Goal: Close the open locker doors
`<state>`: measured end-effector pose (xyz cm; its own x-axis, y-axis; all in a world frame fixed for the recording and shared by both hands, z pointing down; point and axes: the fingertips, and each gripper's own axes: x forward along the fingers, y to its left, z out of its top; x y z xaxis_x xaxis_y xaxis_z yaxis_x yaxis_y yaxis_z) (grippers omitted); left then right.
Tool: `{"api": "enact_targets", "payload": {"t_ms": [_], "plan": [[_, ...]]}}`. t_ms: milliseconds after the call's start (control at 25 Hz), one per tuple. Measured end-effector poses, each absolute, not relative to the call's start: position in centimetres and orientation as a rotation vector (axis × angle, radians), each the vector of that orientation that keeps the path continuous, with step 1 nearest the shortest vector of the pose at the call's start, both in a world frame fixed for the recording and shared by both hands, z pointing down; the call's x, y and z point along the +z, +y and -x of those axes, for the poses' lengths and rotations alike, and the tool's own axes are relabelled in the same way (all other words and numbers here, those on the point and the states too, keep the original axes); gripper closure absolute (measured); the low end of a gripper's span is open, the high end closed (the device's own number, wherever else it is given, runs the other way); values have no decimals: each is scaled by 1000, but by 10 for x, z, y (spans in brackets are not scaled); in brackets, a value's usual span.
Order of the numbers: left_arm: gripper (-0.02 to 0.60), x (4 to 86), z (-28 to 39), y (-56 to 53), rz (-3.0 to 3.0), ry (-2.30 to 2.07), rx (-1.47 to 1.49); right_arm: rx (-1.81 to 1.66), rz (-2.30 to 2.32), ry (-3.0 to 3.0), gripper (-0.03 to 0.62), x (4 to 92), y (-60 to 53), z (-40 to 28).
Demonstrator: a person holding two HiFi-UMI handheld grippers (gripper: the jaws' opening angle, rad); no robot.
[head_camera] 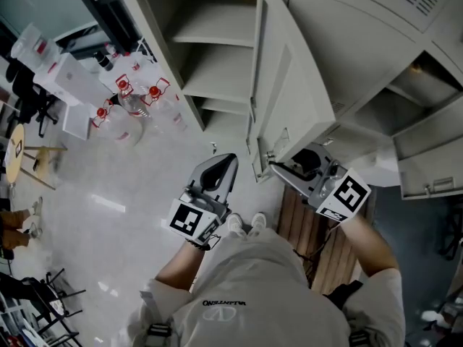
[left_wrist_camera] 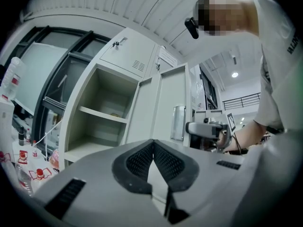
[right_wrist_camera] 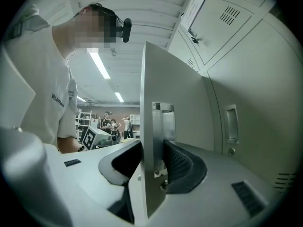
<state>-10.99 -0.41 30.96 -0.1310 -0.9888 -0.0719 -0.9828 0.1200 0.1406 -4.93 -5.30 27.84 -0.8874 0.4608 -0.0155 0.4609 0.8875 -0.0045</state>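
Though taken at its free edge, not yet shut: door (head_camera: pixel 278 85), standing wide of its locker (head_camera: pixel 217 56), shelves bared.

Right gripper (right_wrist_camera: pixel 154 155): clamped on that edge just by the latch plate (right_wrist_camera: pixel 162 122), a pad seemingly on each face, door dead ahead between the jaws. Closed door (right_wrist_camera: pixel 255 93) with recessed handle (right_wrist_camera: pixel 230 124) to its right.

Left gripper (left_wrist_camera: pixel 154 143): jaws together, nothing between them, held level and idle. Open locker ahead and to its left, door straight ahead, right gripper beyond and to its right.

Done so far, by the look of it: a hold on the first door, nothing more.

Left to do: swinging that door round onto the locker front until latched, then letting go.

Well to the right of the right gripper in the head view: another compartment (head_camera: pixel 423 78), seemingly open, with a panel (head_camera: pixel 434 176) standing out below it. Probably also for closing, though hard to read.

Judged early in the task; no door home yet.
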Motion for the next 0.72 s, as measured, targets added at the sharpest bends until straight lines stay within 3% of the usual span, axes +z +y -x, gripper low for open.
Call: {"api": "enact_targets", "payload": {"t_ms": [720], "plan": [[586,309,119,27,-1792,-2550,-242,5,-831,2950,446,278,-30,70]]}}
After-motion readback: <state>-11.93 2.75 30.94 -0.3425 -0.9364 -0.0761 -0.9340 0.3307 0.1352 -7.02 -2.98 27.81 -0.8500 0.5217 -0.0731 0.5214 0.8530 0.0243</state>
